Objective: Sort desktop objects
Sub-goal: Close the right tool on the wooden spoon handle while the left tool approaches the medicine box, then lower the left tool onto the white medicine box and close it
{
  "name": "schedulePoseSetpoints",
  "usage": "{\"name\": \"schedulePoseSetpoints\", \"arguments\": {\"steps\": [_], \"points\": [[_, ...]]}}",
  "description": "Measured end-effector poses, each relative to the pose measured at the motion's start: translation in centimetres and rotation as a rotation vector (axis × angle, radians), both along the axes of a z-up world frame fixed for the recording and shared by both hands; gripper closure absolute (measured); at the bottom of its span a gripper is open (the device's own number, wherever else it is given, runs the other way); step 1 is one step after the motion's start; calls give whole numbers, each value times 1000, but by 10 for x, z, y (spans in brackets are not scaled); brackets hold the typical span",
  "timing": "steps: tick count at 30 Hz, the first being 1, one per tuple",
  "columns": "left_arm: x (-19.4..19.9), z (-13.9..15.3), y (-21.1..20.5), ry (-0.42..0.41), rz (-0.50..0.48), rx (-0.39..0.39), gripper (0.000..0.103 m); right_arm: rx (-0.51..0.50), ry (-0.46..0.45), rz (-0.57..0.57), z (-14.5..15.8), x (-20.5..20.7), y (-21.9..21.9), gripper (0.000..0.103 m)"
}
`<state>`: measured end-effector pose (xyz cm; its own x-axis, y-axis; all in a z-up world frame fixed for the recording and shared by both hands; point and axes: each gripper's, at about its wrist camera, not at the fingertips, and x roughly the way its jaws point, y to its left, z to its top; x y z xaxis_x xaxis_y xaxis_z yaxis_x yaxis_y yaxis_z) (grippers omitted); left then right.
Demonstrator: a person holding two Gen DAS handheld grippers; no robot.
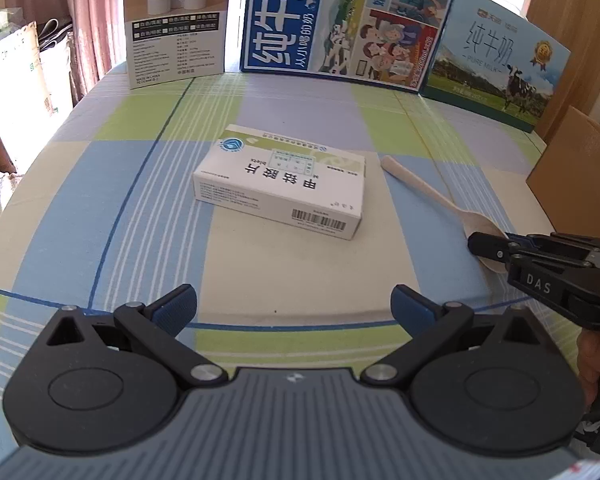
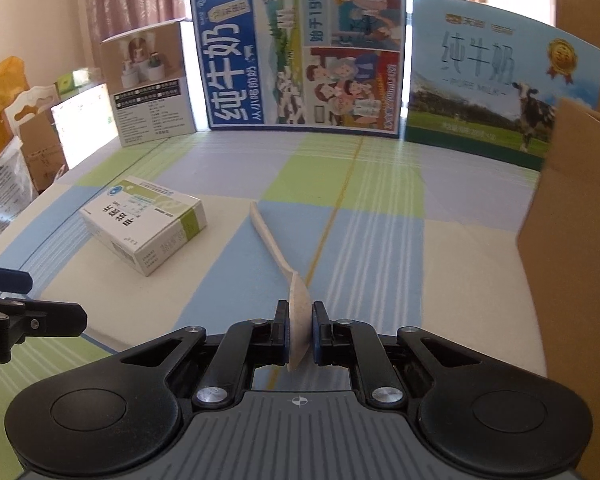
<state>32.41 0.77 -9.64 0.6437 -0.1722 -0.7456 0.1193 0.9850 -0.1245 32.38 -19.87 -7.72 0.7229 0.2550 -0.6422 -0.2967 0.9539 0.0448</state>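
Observation:
A white and green medicine box (image 1: 284, 188) lies flat on the checked tablecloth, in the middle; it also shows in the right wrist view (image 2: 148, 222). A pale wooden spoon (image 1: 428, 192) lies to its right, handle pointing away. My right gripper (image 2: 300, 320) is shut on the bowl of the spoon (image 2: 288, 276), whose handle stretches forward over the cloth. From the left wrist view the right gripper (image 1: 488, 246) sits on the spoon's bowl. My left gripper (image 1: 294, 304) is open and empty, well short of the box.
Three printed cartons stand along the back edge: a small white one (image 1: 176, 24), a blue milk carton (image 1: 340, 20) and a pale blue milk carton (image 1: 500, 68). A brown cardboard box (image 2: 572, 248) stands at the right. Bags and boxes sit off the table's left side.

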Motion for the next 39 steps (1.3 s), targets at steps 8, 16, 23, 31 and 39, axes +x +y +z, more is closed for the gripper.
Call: {"name": "schedulePoseSetpoints", "arguments": {"steps": [8,16,23,31,39], "points": [[2,-2,14,2,37,-3,2,-14,2,142,-1,-12,18,96],[0,2,31,-16,95,-8,2,22,27,295,-2,-62,35,96],[8,-1,28,-57,76,43,2,100,63,186,-1,-62,23,96],[26,-12,20,-63,72,65,29,177,104,43,8,-52,-5,97],[7,-8,6,-37,45,107,36,237,134,-21,9,-71,-17,97]]}}
